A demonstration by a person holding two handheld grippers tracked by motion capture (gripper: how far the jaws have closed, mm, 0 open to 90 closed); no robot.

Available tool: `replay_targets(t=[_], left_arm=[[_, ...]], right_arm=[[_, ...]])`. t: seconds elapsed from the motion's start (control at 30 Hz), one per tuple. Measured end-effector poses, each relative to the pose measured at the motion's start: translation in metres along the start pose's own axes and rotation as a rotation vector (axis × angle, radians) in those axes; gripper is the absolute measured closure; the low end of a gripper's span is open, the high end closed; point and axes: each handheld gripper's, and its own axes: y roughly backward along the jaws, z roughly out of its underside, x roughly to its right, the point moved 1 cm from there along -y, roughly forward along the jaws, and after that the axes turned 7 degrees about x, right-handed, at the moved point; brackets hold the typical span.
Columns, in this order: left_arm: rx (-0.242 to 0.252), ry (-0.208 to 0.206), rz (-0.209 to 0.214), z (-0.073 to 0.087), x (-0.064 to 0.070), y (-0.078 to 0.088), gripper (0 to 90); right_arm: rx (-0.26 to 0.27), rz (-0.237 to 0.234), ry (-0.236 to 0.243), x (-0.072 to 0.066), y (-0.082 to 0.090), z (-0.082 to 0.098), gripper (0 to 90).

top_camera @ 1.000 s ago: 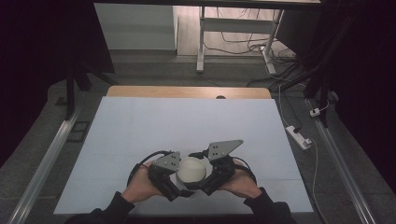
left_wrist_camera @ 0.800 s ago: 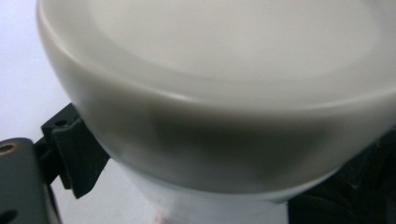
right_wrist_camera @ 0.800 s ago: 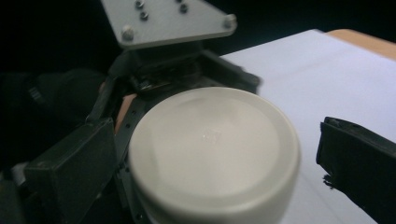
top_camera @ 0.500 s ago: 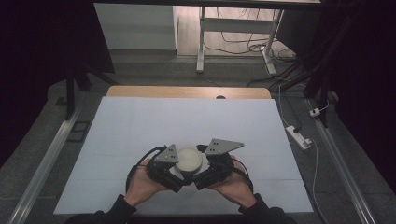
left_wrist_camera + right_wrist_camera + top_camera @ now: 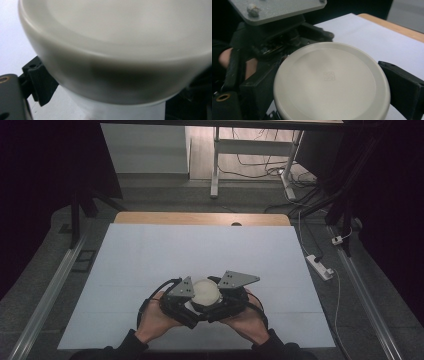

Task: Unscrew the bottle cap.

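Observation:
A small jar with a round cream-white lid (image 5: 205,290) is held just above the white table (image 5: 200,250), near its front edge. From the left, my left gripper (image 5: 189,301) closes on the jar's pale body (image 5: 112,110) below the lid rim; one black finger (image 5: 37,80) presses its side. My right gripper (image 5: 226,299) comes from the right and is shut across the lid (image 5: 329,80), with a black finger (image 5: 407,87) against its edge. Both hands wrap the grippers from below.
The table's wooden far edge (image 5: 200,218) runs along the back. A white power strip (image 5: 320,266) and cables lie on the floor at the right. Metal rails (image 5: 50,290) flank the table, and a desk frame (image 5: 215,165) stands behind.
Both grippers and the jar have shifted a little away from the front edge, and the hands have drawn closer together. The grips look unchanged.

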Motion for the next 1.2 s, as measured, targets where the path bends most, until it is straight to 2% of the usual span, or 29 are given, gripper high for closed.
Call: replay_targets(t=[0.03, 0.07, 0.1, 0.13, 0.17, 0.2, 0.23, 0.3, 0.33, 0.37, 0.47, 0.5, 0.57, 0.63, 0.73, 0.8, 0.83, 0.87, 0.9, 0.93, 0.97, 1.03, 1.07, 1.17, 1.2], left_arm=[[0.013, 0.003, 0.036, 0.001, -0.001, 0.001, 7.5], [0.013, 0.003, 0.036, 0.001, -0.001, 0.001, 7.5], [0.019, -0.005, 0.078, 0.002, -0.003, 0.002, 7.5], [0.013, -0.023, 0.101, 0.002, -0.004, 0.003, 7.5], [0.020, -0.023, 0.120, 0.002, -0.004, 0.003, 7.5], [0.020, -0.023, 0.120, 0.002, -0.004, 0.003, 7.5], [0.015, -0.046, 0.157, 0.003, -0.004, 0.004, 7.5], [0.016, -0.049, 0.173, 0.004, -0.004, 0.003, 7.5], [0.018, -0.055, 0.187, 0.005, -0.004, 0.003, 7.5], [0.014, -0.067, 0.218, 0.005, -0.003, 0.002, 7.5], [0.014, -0.087, 0.242, 0.006, -0.003, 0.002, 7.5], [0.021, -0.098, 0.284, 0.006, -0.002, 0.002, 7.5], [0.023, -0.100, 0.296, 0.006, -0.002, 0.001, 7.5], [0.017, -0.104, 0.298, 0.006, -0.001, 0.000, 7.5], [0.020, -0.094, 0.279, 0.006, -0.002, -0.001, 7.5], [0.032, -0.076, 0.230, 0.005, -0.003, 0.001, 7.5], [0.032, -0.076, 0.230, 0.005, -0.003, 0.001, 7.5], [0.039, -0.050, 0.186, 0.006, -0.006, 0.003, 7.5], [0.047, -0.029, 0.164, 0.006, -0.007, 0.003, 7.5], [0.047, -0.029, 0.164, 0.006, -0.007, 0.003, 7.5], [0.044, -0.008, 0.115, 0.007, -0.010, 0.004, 7.4], [0.040, 0.013, 0.065, 0.007, -0.011, 0.004, 7.5], [0.040, 0.013, 0.065, 0.007, -0.011, 0.004, 7.5], [0.029, 0.028, 0.007, 0.006, -0.009, 0.002, 7.5], [0.023, 0.025, -0.001, 0.005, -0.008, 0.002, 7.5]], right_arm=[[-0.005, -0.021, 0.000, 0.001, 0.000, -0.001, 7.9], [-0.005, -0.021, 0.000, 0.001, 0.000, -0.001, 7.9], [-0.005, -0.056, -0.003, 0.002, 0.002, -0.001, 7.9], [-0.003, -0.075, -0.003, 0.003, 0.002, -0.001, 7.9], [-0.006, -0.100, 0.001, 0.004, 0.003, -0.001, 7.9], [-0.008, -0.129, -0.001, 0.005, 0.003, -0.001, 7.9], [-0.010, -0.163, -0.002, 0.006, 0.004, -0.001, 7.9], [-0.021, -0.207, 0.002, 0.008, 0.005, -0.001, 7.9], [-0.023, -0.227, 0.008, 0.008, 0.005, 0.000, 7.9], [-0.025, -0.253, 0.024, 0.009, 0.005, 0.000, 7.9], [-0.030, -0.307, 0.055, 0.010, 0.007, 0.002, 7.9], [-0.027, -0.332, 0.061, 0.010, 0.007, 0.002, 7.9], [-0.025, -0.366, 0.078, 0.010, 0.008, 0.002, 7.8], [-0.028, -0.371, 0.085, 0.010, 0.008, 0.003, 7.8], [-0.032, -0.345, 0.092, 0.011, 0.009, 0.003, 7.3], [-0.018, -0.323, 0.073, 0.011, 0.011, 0.001, 2.9], [-0.005, -0.309, 0.056, 0.011, 0.012, -0.001, 1.2], [0.004, -0.289, 0.043, 0.012, 0.014, -0.003, 0.0], [0.015, -0.268, 0.039, 0.013, 0.016, -0.005, 0.0], [0.025, -0.243, 0.028, 0.013, 0.018, -0.007, 0.0], [0.031, -0.216, 0.016, 0.014, 0.020, -0.008, 0.0], [0.029, -0.155, 0.003, 0.014, 0.021, -0.010, 0.0], [0.029, -0.155, 0.003, 0.014, 0.021, -0.010, 0.0], [0.014, -0.084, -0.017, 0.011, 0.016, -0.009, 0.0], [0.001, -0.042, -0.022, 0.007, 0.011, -0.007, 0.0]])
